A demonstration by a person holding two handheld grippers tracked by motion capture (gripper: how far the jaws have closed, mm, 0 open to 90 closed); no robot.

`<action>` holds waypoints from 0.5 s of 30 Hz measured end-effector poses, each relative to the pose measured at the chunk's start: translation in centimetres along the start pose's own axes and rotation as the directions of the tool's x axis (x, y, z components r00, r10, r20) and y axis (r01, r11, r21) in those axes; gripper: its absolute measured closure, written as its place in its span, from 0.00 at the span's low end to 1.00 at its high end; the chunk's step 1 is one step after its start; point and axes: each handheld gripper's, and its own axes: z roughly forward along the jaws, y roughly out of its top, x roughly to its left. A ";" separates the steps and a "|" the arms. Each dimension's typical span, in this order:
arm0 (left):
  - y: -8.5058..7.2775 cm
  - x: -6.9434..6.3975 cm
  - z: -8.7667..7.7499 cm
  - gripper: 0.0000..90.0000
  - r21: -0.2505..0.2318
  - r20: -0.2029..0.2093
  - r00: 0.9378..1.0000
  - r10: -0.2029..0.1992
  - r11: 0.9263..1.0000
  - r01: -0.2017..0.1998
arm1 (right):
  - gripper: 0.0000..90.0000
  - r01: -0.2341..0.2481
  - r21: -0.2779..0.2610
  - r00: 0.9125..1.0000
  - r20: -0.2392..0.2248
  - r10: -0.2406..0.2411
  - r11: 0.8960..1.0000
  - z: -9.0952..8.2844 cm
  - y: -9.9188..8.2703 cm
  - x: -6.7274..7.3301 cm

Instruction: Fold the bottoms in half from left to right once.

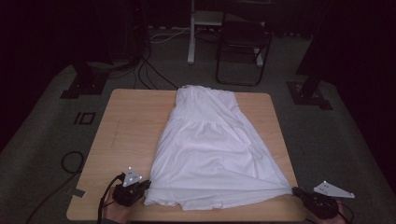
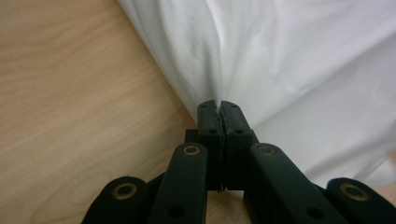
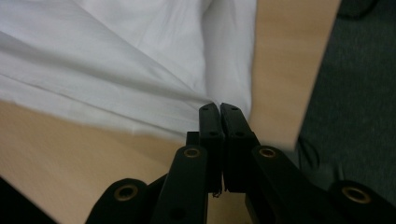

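At the near edge of a wooden table (image 1: 126, 116), a person's two hand-held grippers pinch the hem of a white dress (image 1: 210, 144) spread flat across the tabletop. The left gripper (image 1: 145, 185), at the near left corner of the hem, has its black jaws pressed together on a fold of the white cloth; seen from the left gripper view, the fabric (image 2: 280, 60) gathers into a crease that runs straight into the clamped tips of that gripper (image 2: 218, 103), with bare wood (image 2: 70, 93) to one side. The right gripper (image 1: 295, 190), near the table's right front corner, is likewise closed on the hem's right corner, where the cloth is drawn out into a thin point. In the right gripper view the jaws of that gripper (image 3: 218, 107) meet on the drawn-out tip of the fabric (image 3: 116, 60), with the table's edge (image 3: 289, 70) and grey carpet (image 3: 359, 93) just beyond. A grey three-cornered plate sits atop each gripper, and a cable trails from the left one over the table's front edge.

Farther back, the dress narrows from its wide skirt to a gathered bodice that reaches the table's far edge, lying a little right of centre. The wood on the left of the dress is bare.

Beyond the table, on the carpet, stand a dark folding chair (image 1: 243, 46) and a pale upright post (image 1: 191, 32), with black cables (image 1: 149, 70) running across the floor and a looped cable (image 1: 72, 161) lying left of the table.
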 end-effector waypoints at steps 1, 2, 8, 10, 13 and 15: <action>0.0 0.0 0.0 0.98 0.000 0.000 1.000 0.000 1.000 0.000 | 0.98 0.000 0.000 1.000 0.000 0.000 1.000 0.0 0.0 0.0; 0.0 0.1 0.2 0.98 -0.007 0.009 1.000 -0.005 1.000 0.005 | 0.98 -0.010 0.018 1.000 -0.002 0.010 1.000 0.1 -0.6 -0.1; 1.8 1.1 -0.2 0.59 -0.101 -0.025 1.000 -0.001 0.995 -0.002 | 0.64 -0.022 -0.038 1.000 0.019 0.023 0.999 -0.1 0.6 -0.3; 2.8 1.7 0.1 0.55 -0.122 -0.037 0.999 -0.005 0.992 0.000 | 0.61 -0.013 -0.073 1.000 0.007 0.014 0.997 -0.2 2.1 -0.3; 4.8 2.8 1.5 0.49 -0.130 -0.057 0.998 0.001 0.991 -0.008 | 0.58 0.024 -0.105 1.000 -0.008 -0.025 0.994 1.0 5.2 0.2; 6.3 3.7 3.0 0.47 -0.127 -0.071 0.997 -0.005 0.992 -0.004 | 0.58 0.041 -0.116 0.998 -0.032 -0.045 0.992 2.7 7.3 0.6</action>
